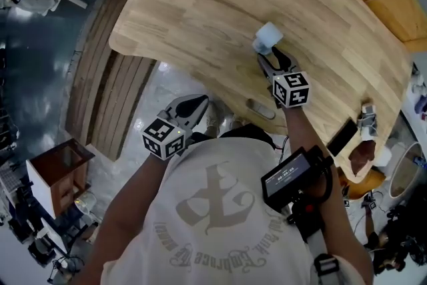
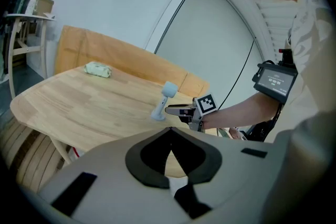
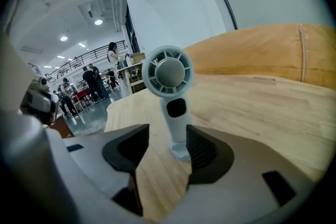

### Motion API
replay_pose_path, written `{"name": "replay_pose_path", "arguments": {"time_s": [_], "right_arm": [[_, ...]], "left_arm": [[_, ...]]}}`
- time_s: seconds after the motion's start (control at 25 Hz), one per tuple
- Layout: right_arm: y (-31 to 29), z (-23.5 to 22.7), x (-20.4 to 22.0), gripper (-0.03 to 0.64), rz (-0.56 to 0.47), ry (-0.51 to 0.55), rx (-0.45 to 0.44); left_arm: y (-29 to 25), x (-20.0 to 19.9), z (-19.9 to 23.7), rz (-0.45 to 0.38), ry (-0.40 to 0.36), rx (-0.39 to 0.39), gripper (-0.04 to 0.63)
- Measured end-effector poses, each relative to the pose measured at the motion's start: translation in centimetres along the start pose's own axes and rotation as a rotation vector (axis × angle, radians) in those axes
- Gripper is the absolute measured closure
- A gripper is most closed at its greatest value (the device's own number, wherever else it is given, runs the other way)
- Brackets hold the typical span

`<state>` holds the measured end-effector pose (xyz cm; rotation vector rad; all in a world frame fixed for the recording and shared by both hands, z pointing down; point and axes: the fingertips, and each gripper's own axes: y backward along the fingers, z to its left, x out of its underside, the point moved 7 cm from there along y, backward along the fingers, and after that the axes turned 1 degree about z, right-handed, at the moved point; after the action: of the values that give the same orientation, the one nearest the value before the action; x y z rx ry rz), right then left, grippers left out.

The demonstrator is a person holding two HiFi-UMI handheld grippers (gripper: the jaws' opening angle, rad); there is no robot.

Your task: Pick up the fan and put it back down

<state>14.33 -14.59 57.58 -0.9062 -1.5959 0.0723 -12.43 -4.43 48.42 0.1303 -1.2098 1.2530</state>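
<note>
The right gripper (image 3: 167,138) has its jaws wide apart, and the fan (image 3: 168,73) stands upright on the wooden table (image 3: 262,107) with its stem between the pads, close to the right-hand one but not squeezed. The left gripper (image 2: 169,131) is closed on nothing and held back off the table's near edge, well apart from the fan. The fan is not lifted now, and I judge this to be either just before the grasp or just after the set-down; which one, the pictures do not settle.
</note>
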Motion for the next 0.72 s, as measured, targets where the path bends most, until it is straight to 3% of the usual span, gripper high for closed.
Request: {"name": "replay_pose_path", "arguments": {"time_s": [0.24,0.72], "right_arm": [[-1.5,-0.9,-0.9,0.370,-0.053,-0.001,0.004],[-3.4,-1.6,-2.4,0.371,-0.063,0.100,-0.009]], "left_arm": [[0.5,-0.1,0.5,0.000,0.011,-0.026,0.586],[0.8,-0.2,0.5,0.004,0.013,-0.049,0.586]]}}
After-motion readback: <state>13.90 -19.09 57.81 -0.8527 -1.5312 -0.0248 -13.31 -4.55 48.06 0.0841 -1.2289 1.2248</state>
